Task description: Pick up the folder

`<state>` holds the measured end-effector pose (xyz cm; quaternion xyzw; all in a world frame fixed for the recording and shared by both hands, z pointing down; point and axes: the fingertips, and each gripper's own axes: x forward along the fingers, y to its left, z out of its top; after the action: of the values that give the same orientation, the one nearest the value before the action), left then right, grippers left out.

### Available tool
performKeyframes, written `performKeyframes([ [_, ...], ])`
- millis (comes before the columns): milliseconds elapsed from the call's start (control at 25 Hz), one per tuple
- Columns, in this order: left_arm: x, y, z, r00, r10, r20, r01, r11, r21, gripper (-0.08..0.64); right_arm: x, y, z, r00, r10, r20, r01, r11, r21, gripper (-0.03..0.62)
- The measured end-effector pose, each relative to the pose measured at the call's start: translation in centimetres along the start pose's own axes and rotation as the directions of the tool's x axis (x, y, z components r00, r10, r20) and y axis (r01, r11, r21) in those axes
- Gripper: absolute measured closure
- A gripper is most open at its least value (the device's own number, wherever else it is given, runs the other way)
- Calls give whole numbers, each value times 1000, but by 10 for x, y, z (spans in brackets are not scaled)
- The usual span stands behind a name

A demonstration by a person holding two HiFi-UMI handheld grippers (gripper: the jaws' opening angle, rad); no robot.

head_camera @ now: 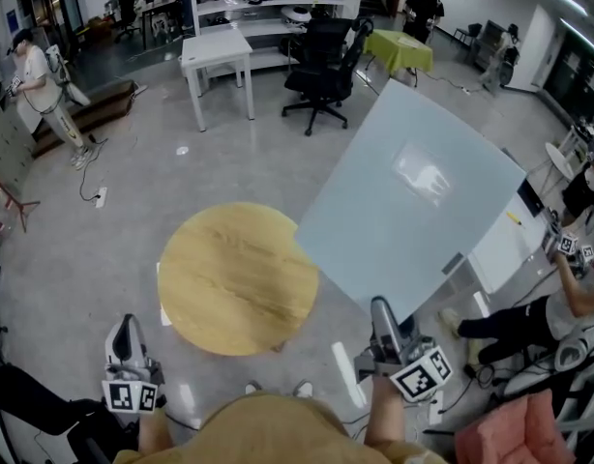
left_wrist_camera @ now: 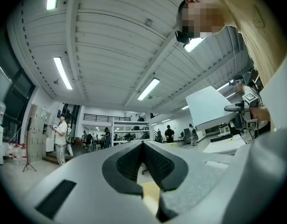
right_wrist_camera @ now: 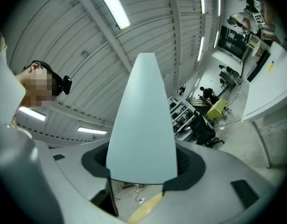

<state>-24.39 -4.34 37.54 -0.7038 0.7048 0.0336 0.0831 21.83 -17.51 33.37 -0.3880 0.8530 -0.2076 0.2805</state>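
Right tool (head_camera: 382,309) is clamped on the bottom edge of the pale blue folder (head_camera: 408,201), which hangs tilted in the air, overlapping the right rim of the round wooden tabletop (head_camera: 237,276). Left tool (head_camera: 129,329) sits low left, jaws pinched together. Grey floor (head_camera: 133,172), black office chair (head_camera: 321,66) behind.

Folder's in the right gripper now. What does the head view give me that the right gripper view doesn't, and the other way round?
Head view only: the round wooden table, the left gripper low beside it, and the folder's whole sheet raised, overlapping the table's right edge. Right gripper view only: the fingers clamped on the folder's near edge, with ceiling lights behind. Both: the folder held in the right gripper.
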Motion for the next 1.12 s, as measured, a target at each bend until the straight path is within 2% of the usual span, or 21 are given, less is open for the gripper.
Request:
performKeyframes([
  [240,-12,12,3,999,35,-7,-35,999,-1,557,-5,7,20,999,-12,32,14,998,-66,321],
  [440,-13,15,2,999,39,-7,-39,999,-2,557,-6,9,25,999,-22,45,24,998,-59,321],
  [880,-3,10,11,1000,-3,11,3,1000,13,557,-14,11,35,998,-22,62,26,998,-64,321],
  [1120,0,5,18,1000,-18,18,18,1000,6,557,-18,14,40,997,-3,76,4,1000,-17,321],
])
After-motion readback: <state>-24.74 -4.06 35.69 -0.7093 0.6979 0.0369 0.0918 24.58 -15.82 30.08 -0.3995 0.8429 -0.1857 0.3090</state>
